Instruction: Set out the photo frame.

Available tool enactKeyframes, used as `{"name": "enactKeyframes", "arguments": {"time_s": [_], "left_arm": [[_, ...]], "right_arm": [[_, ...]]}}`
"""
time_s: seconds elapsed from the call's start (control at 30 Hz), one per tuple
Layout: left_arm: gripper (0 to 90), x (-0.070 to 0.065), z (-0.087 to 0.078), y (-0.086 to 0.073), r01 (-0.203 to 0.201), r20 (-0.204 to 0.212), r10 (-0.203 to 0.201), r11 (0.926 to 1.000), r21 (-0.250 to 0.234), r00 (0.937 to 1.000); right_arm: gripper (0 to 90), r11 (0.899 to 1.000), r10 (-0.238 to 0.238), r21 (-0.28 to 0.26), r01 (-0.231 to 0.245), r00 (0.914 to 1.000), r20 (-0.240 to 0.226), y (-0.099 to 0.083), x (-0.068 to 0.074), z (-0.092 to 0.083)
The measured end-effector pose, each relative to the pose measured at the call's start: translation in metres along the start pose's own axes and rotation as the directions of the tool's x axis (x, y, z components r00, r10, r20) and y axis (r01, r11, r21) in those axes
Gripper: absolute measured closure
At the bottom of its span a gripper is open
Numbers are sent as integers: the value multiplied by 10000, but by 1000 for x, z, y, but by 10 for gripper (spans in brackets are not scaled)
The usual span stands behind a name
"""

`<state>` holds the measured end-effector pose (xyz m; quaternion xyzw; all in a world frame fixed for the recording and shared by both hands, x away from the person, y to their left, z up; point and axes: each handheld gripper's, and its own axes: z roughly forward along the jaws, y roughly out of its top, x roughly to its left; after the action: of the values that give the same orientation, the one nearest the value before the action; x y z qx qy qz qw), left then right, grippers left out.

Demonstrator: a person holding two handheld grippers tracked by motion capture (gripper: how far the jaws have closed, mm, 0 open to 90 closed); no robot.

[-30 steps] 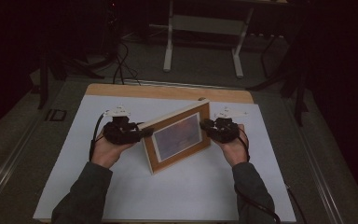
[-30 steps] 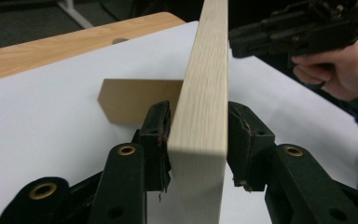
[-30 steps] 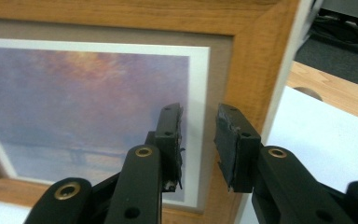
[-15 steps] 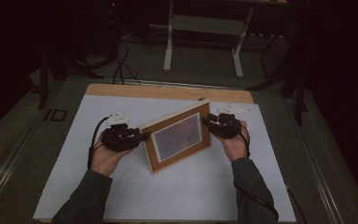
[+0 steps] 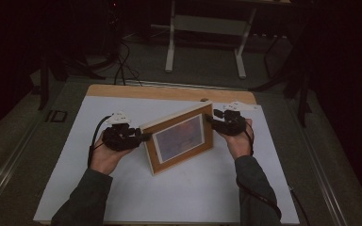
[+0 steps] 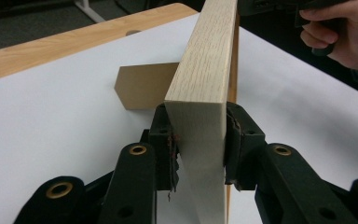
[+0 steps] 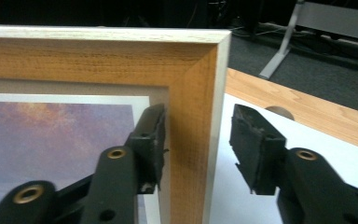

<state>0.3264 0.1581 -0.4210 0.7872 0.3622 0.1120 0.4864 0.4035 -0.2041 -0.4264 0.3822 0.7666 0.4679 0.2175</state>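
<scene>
Picture frame (image 5: 179,139) standing on white table (image 5: 75,188), left gripper (image 6: 198,140) pinching its edge, cardboard prop (image 6: 142,86) seen behind from there, right gripper (image 7: 198,144) just spread, frame edge loose between its jaws

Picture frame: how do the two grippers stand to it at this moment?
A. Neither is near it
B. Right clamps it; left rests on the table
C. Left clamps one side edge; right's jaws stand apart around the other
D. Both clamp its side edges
C. The left gripper pads press both faces of the picture frame; the right gripper, jaws just opening, leaves a gap beside the frame edge.
</scene>
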Motion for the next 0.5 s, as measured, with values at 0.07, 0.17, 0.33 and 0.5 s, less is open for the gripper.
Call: {"name": "enactKeyframes", "arguments": {"time_s": [0.07, 0.17, 0.33, 0.5], "left_arm": [[687, 2, 0, 1, -15, -7, 15, 10000, 47, 10000], [687, 4, 0, 1, -4, 26, 4, 10000, 16, 10000], [686, 5, 1, 1, -98, 62, 98, 9999, -43, 9999], [684, 5, 1, 1, -163, 68, 163, 9998, -60, 9998]], "right_arm": [[475, 9999, -45, 126, 49, 9996, -296, 1, 0, 3], [427, 9997, -22, 229, 34, 9985, -539, 2, -1, 8], [392, 9996, -37, 274, 61, 9963, -862, 3, 0, 12], [378, 9997, 51, 222, -28, 9943, -1061, 2, -3, 14]]}}
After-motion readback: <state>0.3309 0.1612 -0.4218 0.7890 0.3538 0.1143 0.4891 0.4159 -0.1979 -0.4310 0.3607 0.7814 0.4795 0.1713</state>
